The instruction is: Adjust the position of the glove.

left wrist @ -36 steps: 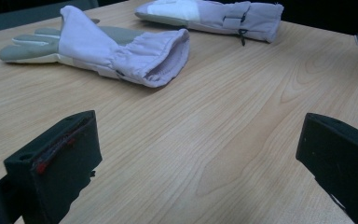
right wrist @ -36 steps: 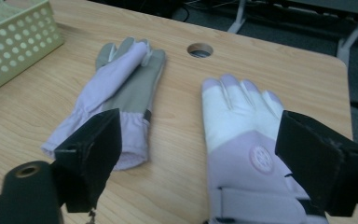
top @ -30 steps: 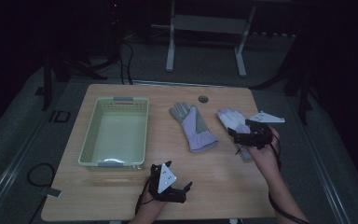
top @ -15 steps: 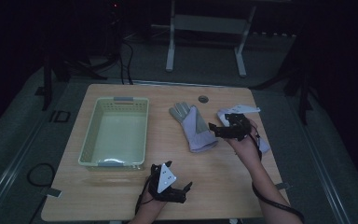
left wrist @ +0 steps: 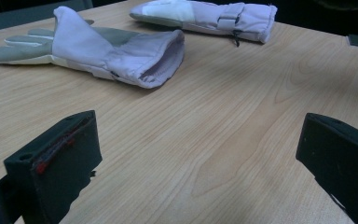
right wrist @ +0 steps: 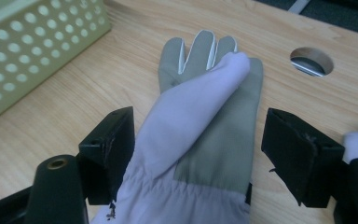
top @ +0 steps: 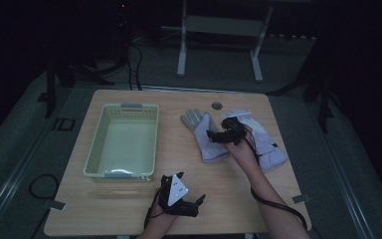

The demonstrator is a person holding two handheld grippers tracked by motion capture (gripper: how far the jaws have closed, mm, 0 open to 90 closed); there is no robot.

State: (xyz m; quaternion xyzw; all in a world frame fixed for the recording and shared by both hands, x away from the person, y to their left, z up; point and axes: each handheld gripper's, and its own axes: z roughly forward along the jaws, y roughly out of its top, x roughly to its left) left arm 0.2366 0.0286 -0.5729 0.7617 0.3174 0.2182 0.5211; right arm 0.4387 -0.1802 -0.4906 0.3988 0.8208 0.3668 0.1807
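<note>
Here we work at the table (top: 129, 209), where the pale green basket (top: 122, 142) stands at the left with two gloves to its right. The nearer glove (right wrist: 200, 135) lies flat between our right gripper (right wrist: 198, 154)'s jaws, which have just been closing but do not yet press on it. We judge this the grasp step; next, squeeze the cuff. Our left gripper (left wrist: 200, 172) rests gaping, holding nothing.

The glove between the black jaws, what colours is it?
Lilac with a grey palm, clearest in the right gripper view.
</note>
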